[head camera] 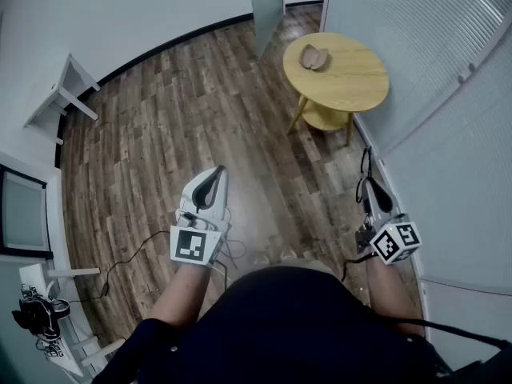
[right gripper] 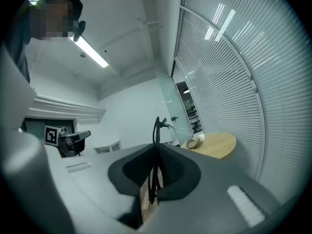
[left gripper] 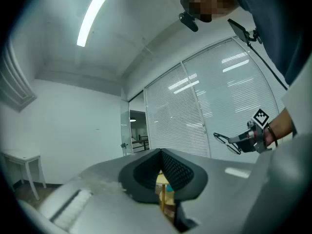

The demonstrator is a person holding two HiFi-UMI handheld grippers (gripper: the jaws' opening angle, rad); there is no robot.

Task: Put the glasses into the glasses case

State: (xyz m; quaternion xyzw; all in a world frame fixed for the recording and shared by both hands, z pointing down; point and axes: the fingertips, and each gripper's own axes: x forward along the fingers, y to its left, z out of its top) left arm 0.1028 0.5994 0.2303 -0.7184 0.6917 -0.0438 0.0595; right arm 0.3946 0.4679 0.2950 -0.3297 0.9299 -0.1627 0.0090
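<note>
Between the right jaws: glasses clamped, case well ahead

Between the jaws of the right gripper (right gripper: 156,160), the glasses (right gripper: 156,130) are standing edge-on, with the pads pressing on the thin dark frame. Only that gripper's own view is showing this grip up close. The left gripper (left gripper: 162,169) is holding its jaws almost together with nothing between them, and a mere slit is letting a strip of yellow wood show through. Each gripper view is catching the other gripper off to its side. The marker cube (right gripper: 51,134) is displaying a black-and-white square pattern. From the head view, both forearms are reaching forward from the person's waist, with the grippers pointing level and well apart. Well ahead of the right gripper, the glasses case (head camera: 314,57) is lying on the round table (head camera: 352,86), apart from both grippers.
</note>
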